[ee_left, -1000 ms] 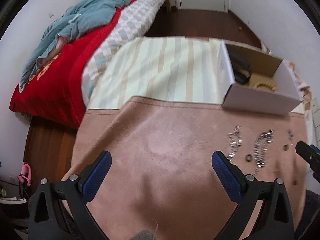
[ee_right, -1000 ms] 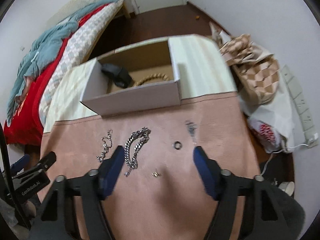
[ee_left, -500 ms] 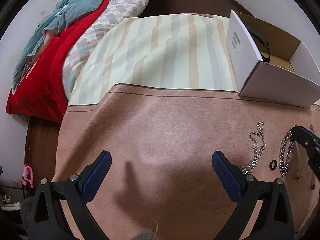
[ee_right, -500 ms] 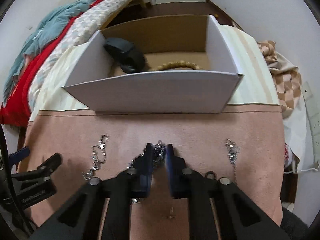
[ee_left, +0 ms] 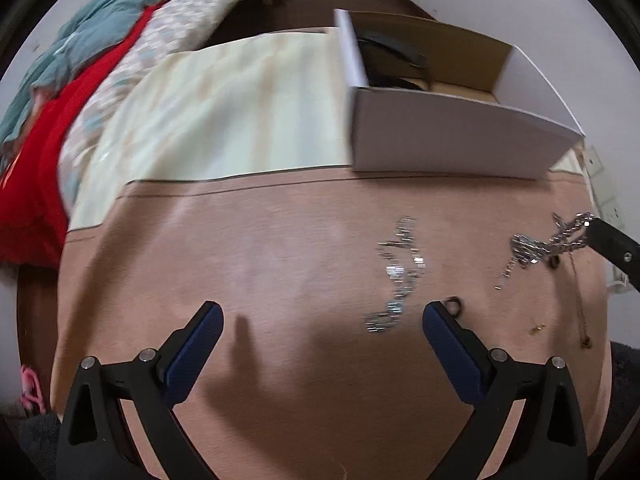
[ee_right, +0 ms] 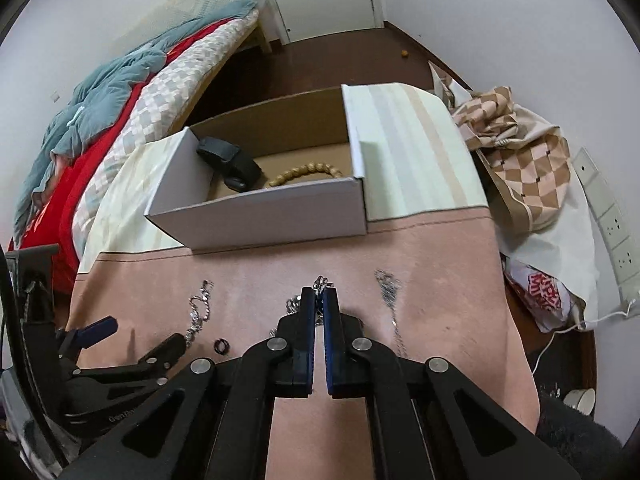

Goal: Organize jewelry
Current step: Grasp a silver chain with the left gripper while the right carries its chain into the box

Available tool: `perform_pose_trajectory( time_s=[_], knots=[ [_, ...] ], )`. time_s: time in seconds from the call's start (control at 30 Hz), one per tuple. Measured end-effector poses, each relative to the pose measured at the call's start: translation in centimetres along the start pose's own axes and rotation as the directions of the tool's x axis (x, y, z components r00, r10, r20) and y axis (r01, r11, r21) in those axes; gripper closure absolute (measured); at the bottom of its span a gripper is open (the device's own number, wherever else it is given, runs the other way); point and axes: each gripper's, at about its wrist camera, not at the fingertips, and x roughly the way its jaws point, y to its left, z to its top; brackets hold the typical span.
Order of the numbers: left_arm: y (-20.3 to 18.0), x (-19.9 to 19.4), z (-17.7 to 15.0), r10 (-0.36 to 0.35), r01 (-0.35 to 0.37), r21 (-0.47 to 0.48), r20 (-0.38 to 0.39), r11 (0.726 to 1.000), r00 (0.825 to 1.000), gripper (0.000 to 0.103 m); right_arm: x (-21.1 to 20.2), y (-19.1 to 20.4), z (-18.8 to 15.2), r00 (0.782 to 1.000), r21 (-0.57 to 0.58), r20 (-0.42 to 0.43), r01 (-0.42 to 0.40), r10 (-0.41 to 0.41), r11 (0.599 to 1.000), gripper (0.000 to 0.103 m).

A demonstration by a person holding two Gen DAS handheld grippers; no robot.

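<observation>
My right gripper (ee_right: 319,294) is shut on a thick silver chain (ee_right: 319,281) and holds it a little above the pink cloth; the chain also shows in the left wrist view (ee_left: 548,242), hanging from the right gripper's tip. My left gripper (ee_left: 320,320) is open and empty above the cloth. A thin silver chain (ee_left: 396,276) lies just ahead of its right finger, beside a dark ring (ee_left: 453,303). Another fine chain (ee_right: 390,296) lies right of the right gripper. The white cardboard box (ee_right: 260,216) holds a black watch (ee_right: 228,160) and a wooden bead bracelet (ee_right: 306,172).
A small gold earring (ee_left: 537,327) and a thin brown chain (ee_left: 580,304) lie at the cloth's right side. A bed with red and teal bedding (ee_right: 100,120) stands at the left. Bags (ee_right: 520,160) and wall sockets (ee_right: 616,224) are at the right.
My right gripper has closed on the thick silver chain and lifted it off the cloth. My left gripper has swung right, toward the thin chain and ring.
</observation>
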Motion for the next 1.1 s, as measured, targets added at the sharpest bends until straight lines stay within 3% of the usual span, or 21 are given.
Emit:
perform_pose_trajectory(
  time_s=[0.03, 0.1, 0.13, 0.23, 0.27, 0.3, 0.47, 0.63, 0.8, 1.1],
  knots=[
    [-0.4, 0.1, 0.0, -0.005, 0.005, 0.012, 0.000, 1.000, 1.000, 0.004, -0.2, -0.4, -0.2, 1.000, 0.002, -0.001, -0.001, 0.001, 1.000, 0.099],
    [-1.2, 0.5, -0.1, -0.009, 0.010, 0.036, -0.015, 0.999, 1.000, 0.028, -0.2, -0.7, -0.4, 1.000, 0.007, -0.005, 0.001, -0.001, 1.000, 0.099],
    [-1.5, 0.6, -0.1, -0.023, 0.024, 0.043, -0.017, 0.999, 1.000, 0.031, -0.3, -0.8, -0.5, 1.000, 0.009, -0.006, 0.000, 0.000, 1.000, 0.099],
    [-2.1, 0.2, 0.1, -0.058, 0.057, 0.063, 0.010, 0.996, 0.998, 0.063, -0.4, -0.8, -0.5, 1.000, 0.013, -0.006, 0.002, -0.002, 1.000, 0.099],
    [-2.4, 0.1, 0.2, -0.058, 0.057, 0.074, 0.013, 0.996, 0.998, 0.084, -0.5, -0.9, -0.6, 1.000, 0.013, -0.004, 0.000, 0.000, 1.000, 0.099],
    [-2.6, 0.1, 0.3, -0.062, 0.060, 0.084, 0.012, 0.995, 0.998, 0.098, -0.6, -0.9, -0.6, 1.000, 0.013, -0.003, 0.000, 0.000, 1.000, 0.099],
    [-2.7, -0.7, 0.6, -0.092, 0.089, 0.083, 0.029, 0.993, 0.995, 0.100, -1.6, -0.5, -0.2, 1.000, 0.012, 0.009, -0.015, 0.014, 1.000, 0.099],
    [-1.7, -3.1, 1.2, -0.166, 0.163, 0.053, 0.051, 0.985, 0.985, 0.100, -3.4, -0.1, 0.7, 0.998, 0.020, 0.035, -0.052, 0.052, 0.998, 0.099],
    [0.2, -6.9, 3.0, -0.252, 0.252, 0.020, 0.094, 0.968, 0.963, 0.100, -5.5, 0.3, 2.1, 0.993, 0.018, 0.068, -0.093, 0.091, 0.996, 0.099],
    [1.3, -13.8, 7.6, -0.316, 0.316, 0.036, 0.214, 0.948, 0.924, 0.100, -9.9, 1.7, 6.8, 0.977, -0.041, 0.131, -0.162, 0.166, 0.986, 0.099]
  ],
)
